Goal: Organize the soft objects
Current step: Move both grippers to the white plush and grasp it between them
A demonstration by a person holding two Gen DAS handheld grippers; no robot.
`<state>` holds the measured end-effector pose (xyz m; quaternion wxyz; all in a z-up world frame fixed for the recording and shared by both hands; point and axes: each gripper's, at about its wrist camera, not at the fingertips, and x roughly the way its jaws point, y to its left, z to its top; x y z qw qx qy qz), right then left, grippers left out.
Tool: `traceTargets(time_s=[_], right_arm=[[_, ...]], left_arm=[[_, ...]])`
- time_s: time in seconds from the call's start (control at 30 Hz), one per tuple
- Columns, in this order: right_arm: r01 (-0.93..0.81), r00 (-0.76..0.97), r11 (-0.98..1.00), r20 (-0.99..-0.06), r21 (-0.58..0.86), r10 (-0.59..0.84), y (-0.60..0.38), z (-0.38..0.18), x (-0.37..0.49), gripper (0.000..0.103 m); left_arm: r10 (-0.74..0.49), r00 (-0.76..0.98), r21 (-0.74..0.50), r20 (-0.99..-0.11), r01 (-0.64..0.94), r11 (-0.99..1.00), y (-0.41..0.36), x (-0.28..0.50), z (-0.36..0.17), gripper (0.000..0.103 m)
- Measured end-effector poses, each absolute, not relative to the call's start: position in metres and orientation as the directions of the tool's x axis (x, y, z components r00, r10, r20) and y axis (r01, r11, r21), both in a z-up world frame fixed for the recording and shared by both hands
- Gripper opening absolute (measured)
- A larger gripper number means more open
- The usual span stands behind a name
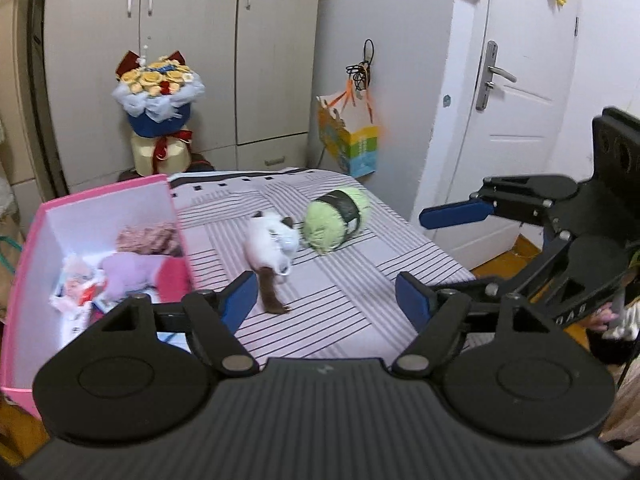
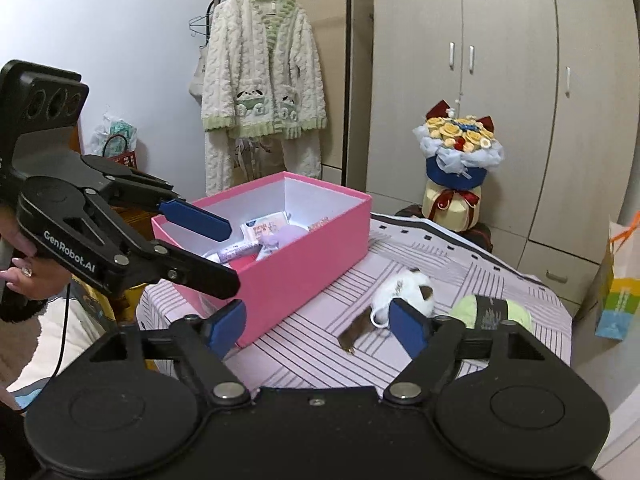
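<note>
On the left, the open pink cardboard box [image 1: 100,216] already holds soft bits, presumably as the collecting bin, while right of it the white-and-brown plush toy [image 1: 272,244] and green yarn ball [image 1: 334,220] wait on the striped bedspread [image 1: 360,292], and both the left gripper [image 1: 326,300] and right gripper [image 2: 318,320] hover wide-jawed and empty, seemingly ready to grab

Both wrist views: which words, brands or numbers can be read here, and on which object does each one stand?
"GenRobot.AI": white letters on the side of the left gripper, right wrist view.
Packets in the pink box: printed, too small to read.
Dark band on the green yarn ball: print blurred, unreadable.
Colourful paper bag: print blurred.
Letters on the right gripper, left wrist view: partly hidden, unreadable.
</note>
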<state>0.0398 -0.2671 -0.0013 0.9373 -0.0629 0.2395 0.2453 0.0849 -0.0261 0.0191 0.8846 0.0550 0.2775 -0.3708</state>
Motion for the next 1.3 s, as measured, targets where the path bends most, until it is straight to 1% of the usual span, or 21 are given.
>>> traceTargets(time_s=[0.03, 0.2, 0.3, 0.37, 0.4, 0.5, 0.63, 0.73, 0.77, 0.9, 0.97, 1.0, 1.13, 1.3], right_arm=[[-0.485, 0.768, 0.874, -0.480, -0.005, 0.424, -0.269, -0.005, 0.041, 0.086], [-0.476, 0.785, 0.878, -0.475, -0.054, 0.397, -0.272, -0.021, 0.053, 0.087], [-0.491, 0.791, 0.867, -0.460, -0.085, 0.402, -0.268, -0.031, 0.064, 0.087], [-0.490, 0.807, 0.863, -0.440, -0.124, 0.394, -0.261, -0.038, 0.078, 0.087], [-0.496, 0.807, 0.856, -0.440, -0.145, 0.393, -0.257, -0.042, 0.087, 0.087], [-0.495, 0.806, 0.853, -0.455, -0.167, 0.379, -0.254, -0.052, 0.111, 0.087], [-0.474, 0.810, 0.868, -0.460, -0.148, 0.364, -0.258, -0.071, 0.146, 0.091], [-0.460, 0.802, 0.883, -0.472, -0.095, 0.367, -0.265, -0.082, 0.168, 0.091], [-0.465, 0.795, 0.882, -0.476, -0.079, 0.376, -0.267, -0.086, 0.175, 0.091], [-0.455, 0.793, 0.888, -0.481, -0.062, 0.373, -0.275, -0.099, 0.195, 0.091], [-0.456, 0.791, 0.888, -0.486, -0.061, 0.372, -0.277, -0.103, 0.203, 0.091], [-0.462, 0.787, 0.885, -0.489, -0.060, 0.377, -0.278, -0.104, 0.207, 0.091], [-0.493, 0.764, 0.867, -0.515, -0.078, 0.388, -0.276, -0.109, 0.221, 0.091], [-0.530, 0.741, 0.840, -0.543, -0.111, 0.396, -0.269, -0.115, 0.232, 0.091]], left_arm=[[-0.628, 0.572, -0.119, -0.528, 0.682, 0.722, -0.029, 0.087, 0.017, 0.084], [-0.623, 0.599, -0.130, -0.502, 0.660, 0.740, -0.047, 0.095, 0.006, 0.093], [-0.626, 0.605, -0.140, -0.492, 0.655, 0.743, -0.056, 0.106, 0.001, 0.093], [-0.637, 0.613, -0.160, -0.468, 0.650, 0.743, -0.060, 0.114, -0.005, 0.092], [-0.630, 0.619, -0.164, -0.469, 0.640, 0.751, -0.062, 0.118, -0.008, 0.090], [-0.603, 0.648, -0.147, -0.465, 0.616, 0.774, -0.073, 0.131, -0.016, 0.089], [-0.586, 0.683, -0.139, -0.436, 0.592, 0.794, -0.087, 0.148, -0.024, 0.089], [-0.540, 0.715, -0.134, -0.444, 0.542, 0.829, -0.097, 0.167, -0.034, 0.089], [-0.530, 0.720, -0.133, -0.448, 0.533, 0.836, -0.101, 0.173, -0.038, 0.088], [-0.483, 0.734, -0.116, -0.476, 0.493, 0.862, -0.117, 0.194, -0.050, 0.072], [-0.472, 0.727, -0.122, -0.500, 0.480, 0.869, -0.124, 0.204, -0.055, 0.070], [-0.464, 0.721, -0.130, -0.515, 0.469, 0.873, -0.127, 0.209, -0.058, 0.067], [-0.468, 0.673, -0.190, -0.573, 0.446, 0.874, -0.133, 0.229, -0.070, 0.062], [-0.461, 0.664, -0.265, -0.589, 0.380, 0.886, -0.127, 0.242, -0.080, 0.062]])
